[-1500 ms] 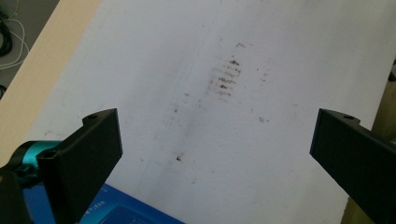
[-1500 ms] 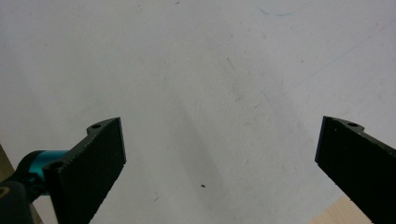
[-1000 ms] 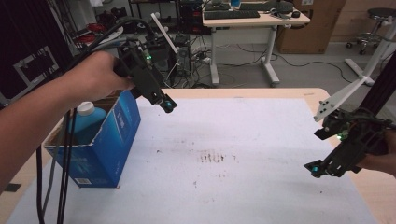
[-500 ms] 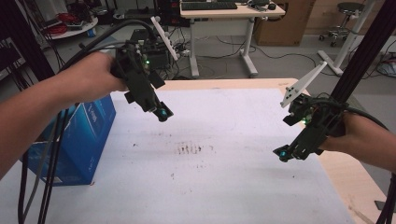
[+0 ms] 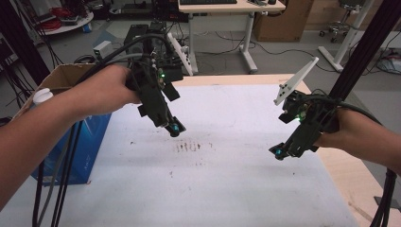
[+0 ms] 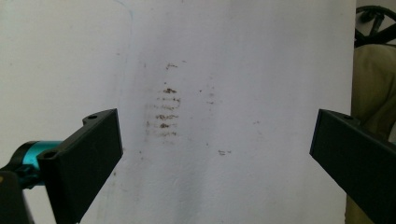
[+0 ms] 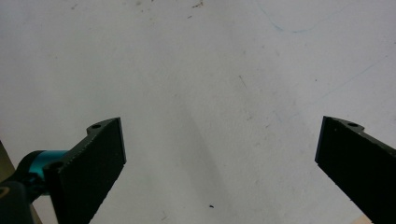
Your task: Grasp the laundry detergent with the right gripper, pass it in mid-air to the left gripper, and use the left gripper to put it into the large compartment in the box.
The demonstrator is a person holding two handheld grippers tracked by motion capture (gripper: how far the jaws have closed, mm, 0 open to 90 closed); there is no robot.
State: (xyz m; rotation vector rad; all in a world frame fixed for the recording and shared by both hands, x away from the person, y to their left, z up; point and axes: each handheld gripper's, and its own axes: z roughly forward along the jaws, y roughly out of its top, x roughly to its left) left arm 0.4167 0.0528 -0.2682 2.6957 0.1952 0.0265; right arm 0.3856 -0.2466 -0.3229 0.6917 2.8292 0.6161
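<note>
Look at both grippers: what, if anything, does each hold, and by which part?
Nothing. The left gripper and the right gripper both stand open, with bare table between the jaws.

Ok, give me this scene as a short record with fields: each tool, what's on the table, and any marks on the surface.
left tool: open, nothing between its jaws, held above the table near the middle
right tool: open, nothing between its jaws, held above the table's right side
table: white top, wooden edge showing at right
marks: patch of brown smudges between the two tools
blue box: open cardboard box at the table's left edge
bottle: white cap rising from the blue box
</note>
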